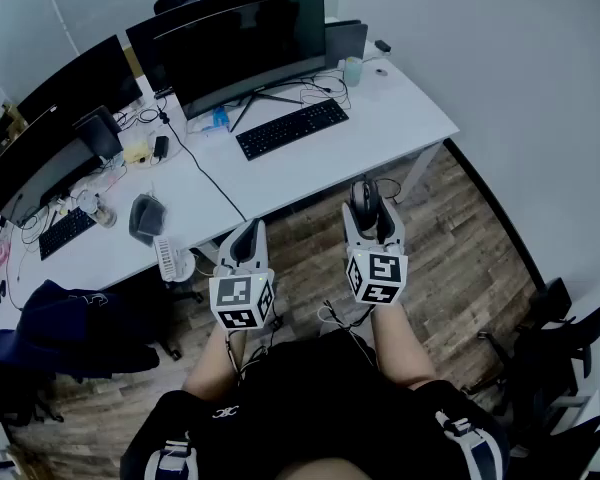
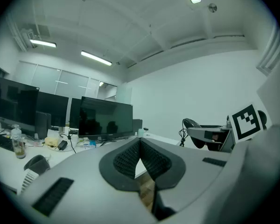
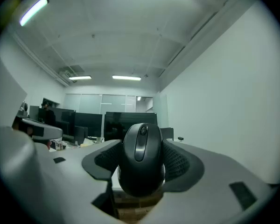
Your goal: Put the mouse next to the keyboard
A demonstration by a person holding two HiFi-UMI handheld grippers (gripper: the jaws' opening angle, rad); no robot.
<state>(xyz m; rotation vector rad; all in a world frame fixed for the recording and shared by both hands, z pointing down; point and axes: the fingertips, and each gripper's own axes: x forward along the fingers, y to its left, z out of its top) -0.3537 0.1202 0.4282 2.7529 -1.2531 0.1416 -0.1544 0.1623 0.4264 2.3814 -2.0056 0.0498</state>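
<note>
A black mouse (image 3: pixel 141 158) sits clamped between the ribbed pads of my right gripper (image 3: pixel 141 167), held in the air over the wooden floor short of the white desk (image 1: pixel 380 128). In the head view the mouse (image 1: pixel 365 204) shows at the tip of the right gripper (image 1: pixel 371 218). The black keyboard (image 1: pixel 292 128) lies on the desk in front of a wide monitor (image 1: pixel 245 53), well ahead of both grippers. My left gripper (image 1: pixel 244 246) hangs beside the right one, its pads (image 2: pixel 130 157) touching at the tip with nothing between them.
A second desk (image 1: pixel 100 248) at the left carries monitors, cables, a bottle and another keyboard (image 1: pixel 65 231). A cup (image 1: pixel 353 71) and cables sit behind the keyboard. A dark chair (image 1: pixel 60 333) with a jacket stands at the left, more chair bases at the lower right.
</note>
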